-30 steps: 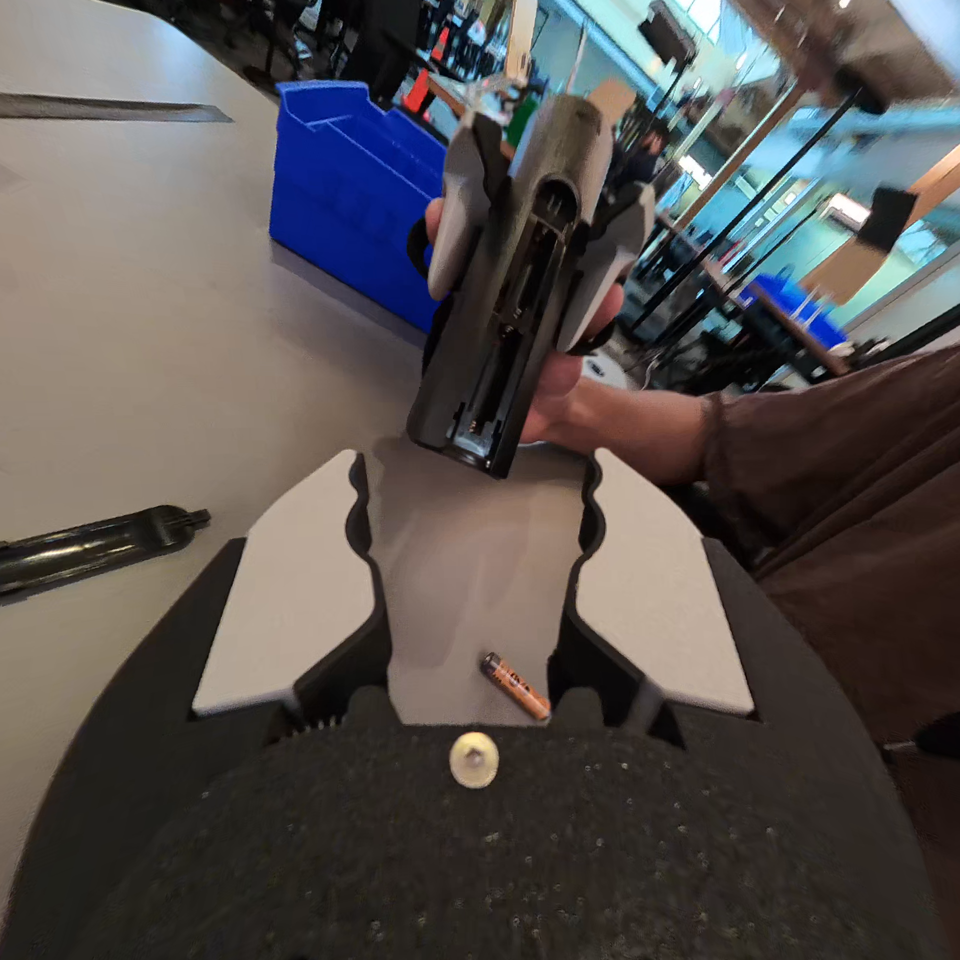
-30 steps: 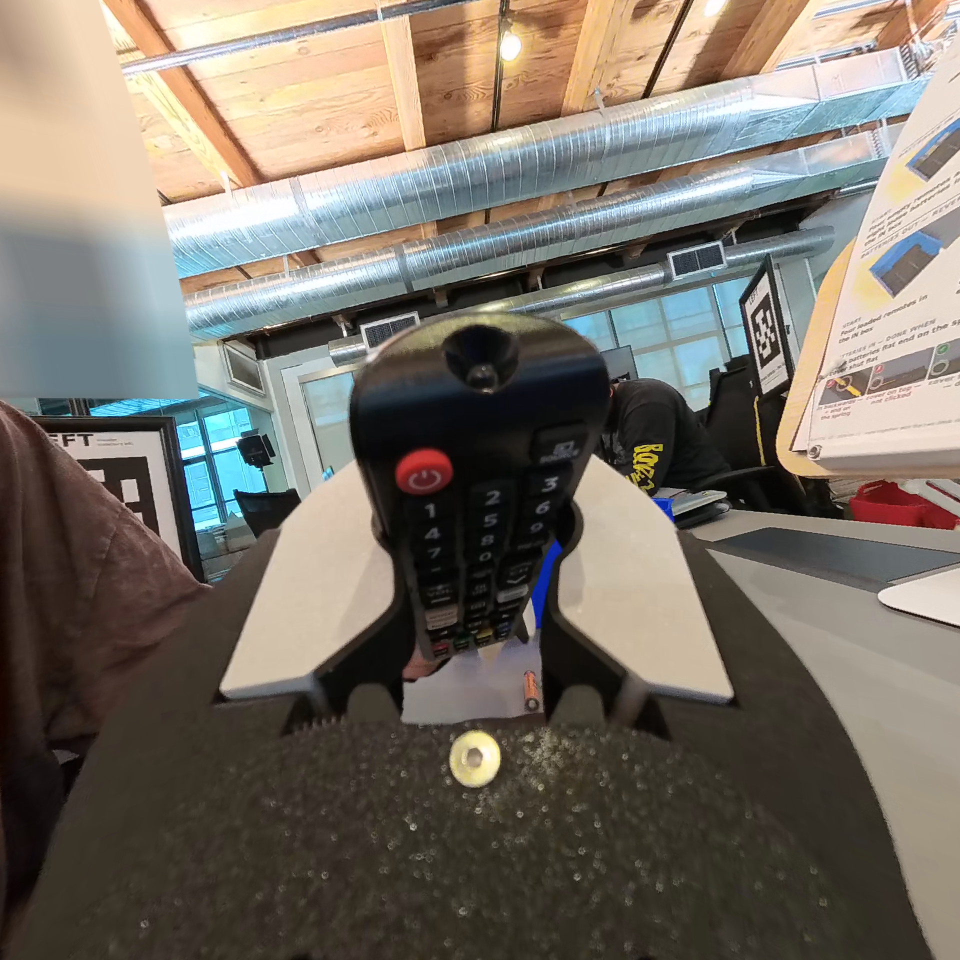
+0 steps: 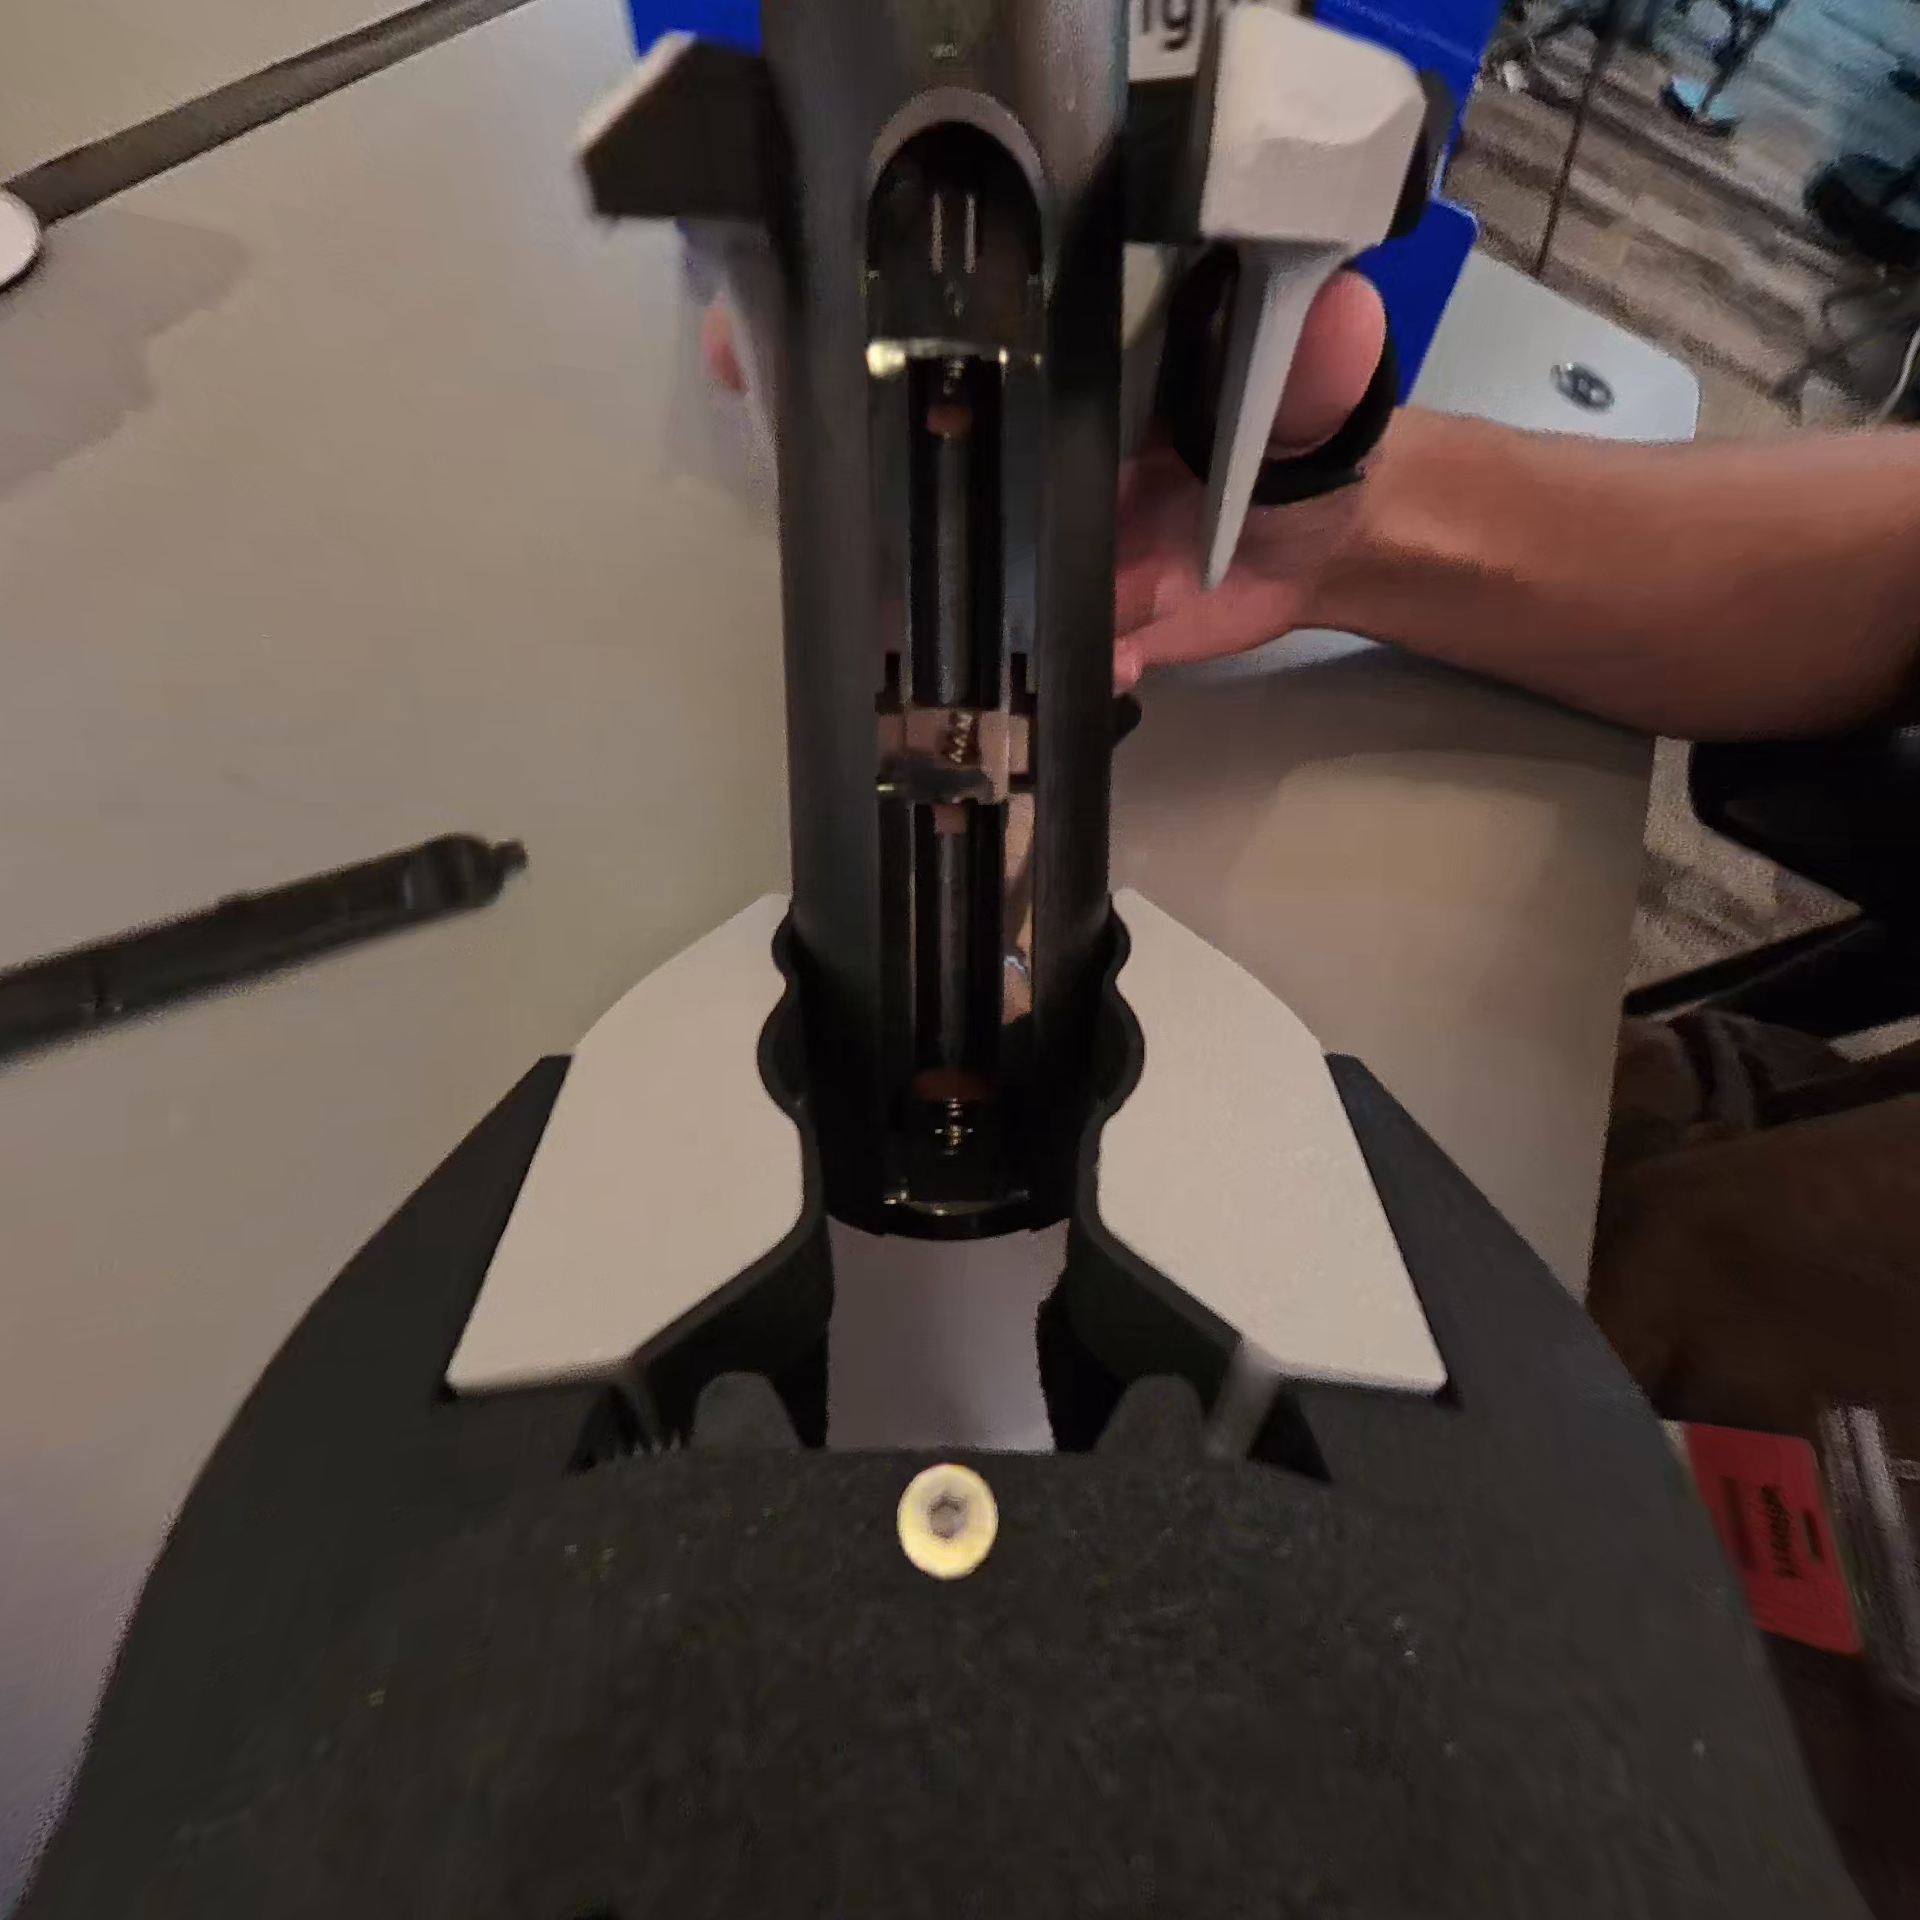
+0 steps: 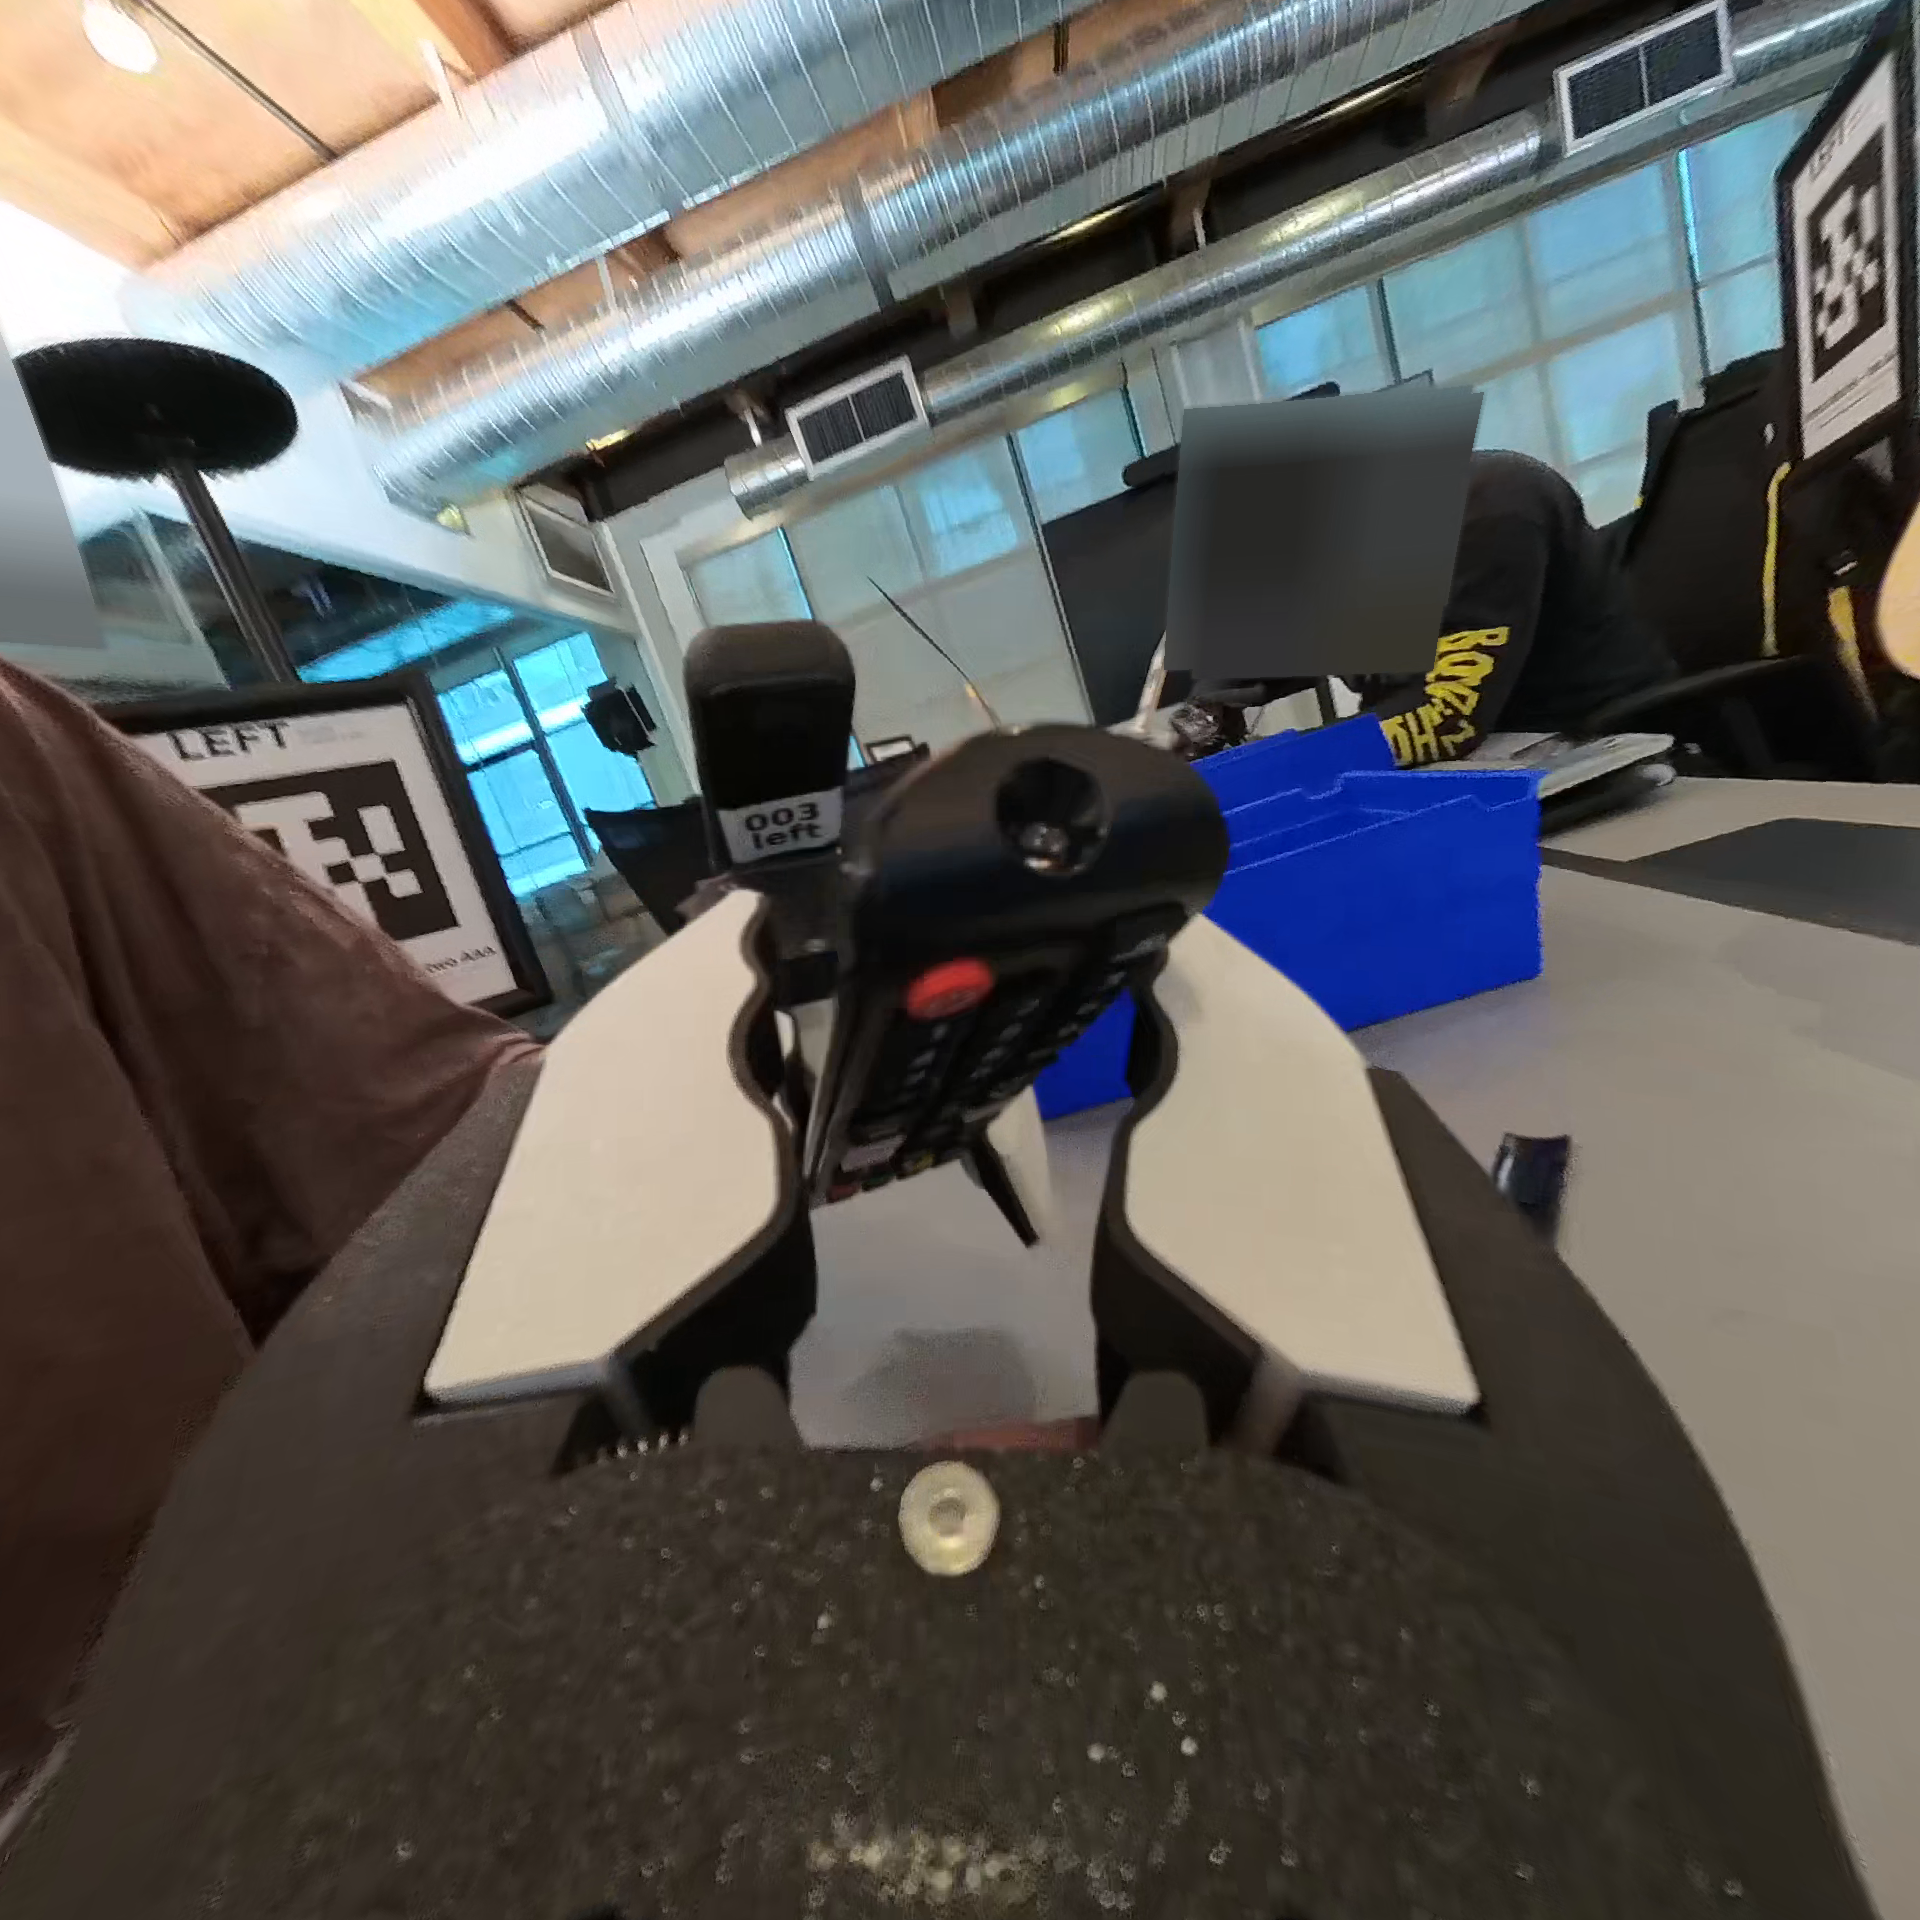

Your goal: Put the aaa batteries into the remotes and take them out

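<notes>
- A pale grey table [image 3: 364, 540] fills the foreground; a dark inset strip [image 4: 1766, 868] runs along it
- Silver ventilation ducts [image 4: 727, 177] cross under a wooden ceiling [image 4: 239, 94]; a round lamp [image 4: 120, 31] glows there
- Tall windows [image 4: 1507, 312] line the far wall; daylight comes through
- A black office chair [image 4: 1704, 520] stands by the far desk
- Grey-brown carpet [image 3: 1714, 904] covers the floor
</notes>
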The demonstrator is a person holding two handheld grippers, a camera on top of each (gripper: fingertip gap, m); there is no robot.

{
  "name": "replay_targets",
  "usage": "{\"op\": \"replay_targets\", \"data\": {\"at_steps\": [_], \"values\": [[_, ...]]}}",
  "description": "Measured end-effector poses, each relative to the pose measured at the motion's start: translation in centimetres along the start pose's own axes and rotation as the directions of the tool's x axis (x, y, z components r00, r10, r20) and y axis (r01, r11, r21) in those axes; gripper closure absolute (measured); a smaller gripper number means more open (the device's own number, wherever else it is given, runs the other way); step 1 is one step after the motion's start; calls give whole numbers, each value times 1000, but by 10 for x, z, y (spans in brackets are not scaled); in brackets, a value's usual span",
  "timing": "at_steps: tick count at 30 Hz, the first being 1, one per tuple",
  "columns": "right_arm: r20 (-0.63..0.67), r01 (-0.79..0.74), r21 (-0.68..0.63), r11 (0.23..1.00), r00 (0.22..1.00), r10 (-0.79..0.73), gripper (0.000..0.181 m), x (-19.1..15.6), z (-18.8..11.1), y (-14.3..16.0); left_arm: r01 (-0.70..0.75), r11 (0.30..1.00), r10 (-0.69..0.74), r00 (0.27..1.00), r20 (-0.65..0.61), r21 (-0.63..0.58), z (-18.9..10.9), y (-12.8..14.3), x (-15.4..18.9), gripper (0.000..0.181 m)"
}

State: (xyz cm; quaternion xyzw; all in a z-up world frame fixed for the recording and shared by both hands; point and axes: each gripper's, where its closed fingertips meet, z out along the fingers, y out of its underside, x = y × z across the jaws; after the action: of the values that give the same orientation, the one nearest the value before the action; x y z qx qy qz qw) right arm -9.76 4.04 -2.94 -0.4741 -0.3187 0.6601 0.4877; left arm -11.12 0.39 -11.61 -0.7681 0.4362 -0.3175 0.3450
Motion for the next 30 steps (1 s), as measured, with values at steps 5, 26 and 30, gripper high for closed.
{"op": "replay_targets", "data": {"at_steps": [5,26,30], "values": [[-172,112,-217,970,973,-151,116,28,-5,19,182,982,-186,966,178,39,-45,36,-27,129],[-397,-154,-867,473,788,-471,176,127,-27,131,409,897,-440,863,250,167,-94,90,-34,129],[-426,-171,-851,497,779,-461,176,105,-45,93,393,906,-421,876,236,157,-91,87,-35,129]]}}
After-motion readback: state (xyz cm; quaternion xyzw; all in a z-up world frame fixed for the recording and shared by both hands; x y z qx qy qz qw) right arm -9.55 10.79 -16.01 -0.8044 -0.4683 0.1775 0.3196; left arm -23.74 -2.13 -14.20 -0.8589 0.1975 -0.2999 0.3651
